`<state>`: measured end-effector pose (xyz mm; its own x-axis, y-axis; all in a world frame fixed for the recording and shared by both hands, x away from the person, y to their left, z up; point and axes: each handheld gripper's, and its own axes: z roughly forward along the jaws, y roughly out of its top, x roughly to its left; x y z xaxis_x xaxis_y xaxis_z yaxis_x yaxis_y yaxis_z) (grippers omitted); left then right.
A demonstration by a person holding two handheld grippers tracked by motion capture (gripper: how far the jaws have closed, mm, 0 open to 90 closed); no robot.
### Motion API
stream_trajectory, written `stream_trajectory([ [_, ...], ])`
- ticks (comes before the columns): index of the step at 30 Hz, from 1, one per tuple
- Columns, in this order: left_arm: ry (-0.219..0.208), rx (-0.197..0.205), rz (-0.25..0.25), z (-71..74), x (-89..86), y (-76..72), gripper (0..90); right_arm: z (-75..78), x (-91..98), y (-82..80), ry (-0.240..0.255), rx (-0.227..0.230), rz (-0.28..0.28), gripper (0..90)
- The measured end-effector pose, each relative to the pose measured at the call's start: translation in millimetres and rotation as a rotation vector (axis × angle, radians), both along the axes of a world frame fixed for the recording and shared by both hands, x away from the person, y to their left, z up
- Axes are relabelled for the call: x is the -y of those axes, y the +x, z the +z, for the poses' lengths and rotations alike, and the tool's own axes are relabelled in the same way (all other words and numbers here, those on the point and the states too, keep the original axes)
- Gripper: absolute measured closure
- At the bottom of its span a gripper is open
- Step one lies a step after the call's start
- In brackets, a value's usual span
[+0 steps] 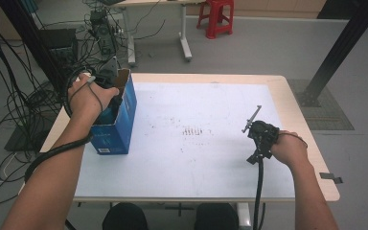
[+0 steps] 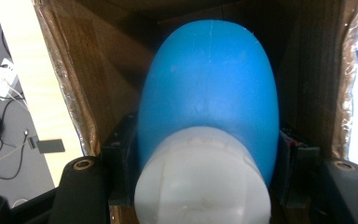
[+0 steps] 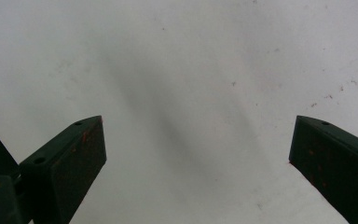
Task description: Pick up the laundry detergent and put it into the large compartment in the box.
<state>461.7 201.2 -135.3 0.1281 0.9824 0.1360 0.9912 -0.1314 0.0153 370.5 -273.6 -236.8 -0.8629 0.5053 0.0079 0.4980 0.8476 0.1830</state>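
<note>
My left gripper (image 2: 205, 186) is clamped on a blue bottle (image 2: 209, 93) just above its white cap (image 2: 200, 182), down inside the open box (image 1: 117, 120) at the table's (image 1: 297, 115) left edge. In the high view my hand (image 1: 88, 98) hides that gripper and the bottle. My right gripper (image 3: 198, 158) stands wide open and empty over the white mat (image 3: 177, 60), its tips cut off.

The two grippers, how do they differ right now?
The left gripper reaches into the blue box, while the right gripper hangs over the bare white table. The left is clamped on a blue bottle; the right's jaws stand wide apart, holding nothing. Both have black jaws.
</note>
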Motion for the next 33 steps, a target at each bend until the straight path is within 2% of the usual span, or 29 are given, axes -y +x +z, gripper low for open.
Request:
stream_trajectory([
  [33, -0.006, 0.002, 0.004, -0.3, -1.4, -1.5, 37.7, 2.2, -3.5, -0.3, -0.006, 0.002, 0.004, 3.5],
])
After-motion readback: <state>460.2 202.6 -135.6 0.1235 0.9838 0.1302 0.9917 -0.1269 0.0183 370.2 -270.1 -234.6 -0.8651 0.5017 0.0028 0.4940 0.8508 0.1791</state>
